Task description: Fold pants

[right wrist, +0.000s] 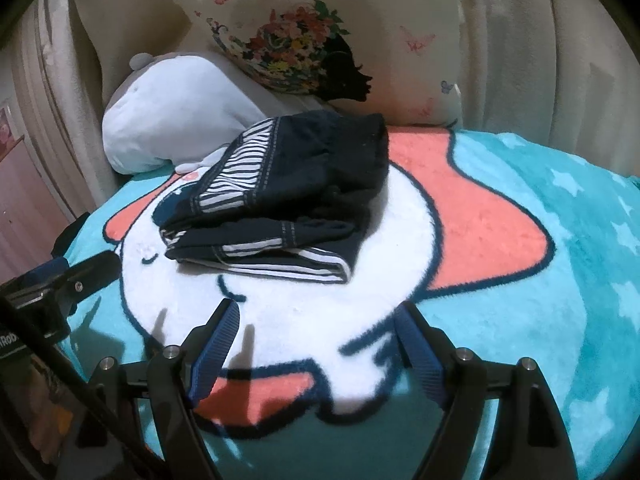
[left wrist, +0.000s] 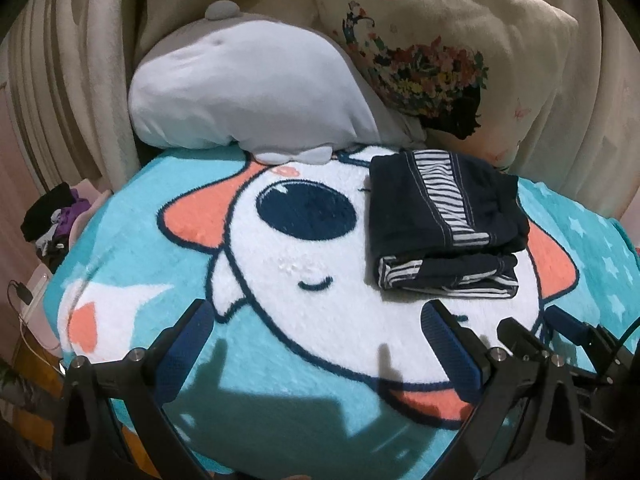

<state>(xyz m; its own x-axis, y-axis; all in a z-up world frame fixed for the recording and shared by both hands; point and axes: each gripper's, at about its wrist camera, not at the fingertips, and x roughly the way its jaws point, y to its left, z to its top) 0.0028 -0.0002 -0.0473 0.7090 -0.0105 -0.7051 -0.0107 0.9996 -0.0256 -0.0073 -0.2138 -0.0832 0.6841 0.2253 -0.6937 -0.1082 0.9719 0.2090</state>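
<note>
The dark navy pants [left wrist: 444,220] with striped side panels lie folded in a compact stack on the cartoon blanket [left wrist: 280,248]. In the right wrist view the pants [right wrist: 288,196] sit just ahead of my right gripper [right wrist: 316,320], which is open and empty above the blanket [right wrist: 500,216]. My left gripper [left wrist: 316,316] is open and empty, to the left of and nearer than the pants. The right gripper also shows at the lower right of the left wrist view [left wrist: 532,324], and the left gripper at the left edge of the right wrist view [right wrist: 68,272].
A grey-white plush whale [left wrist: 248,92] and a floral pillow [left wrist: 440,48] lie at the head of the bed, right behind the pants. Cream curtains [right wrist: 540,60] hang behind. A pile of clothes [left wrist: 52,220] sits off the bed's left edge.
</note>
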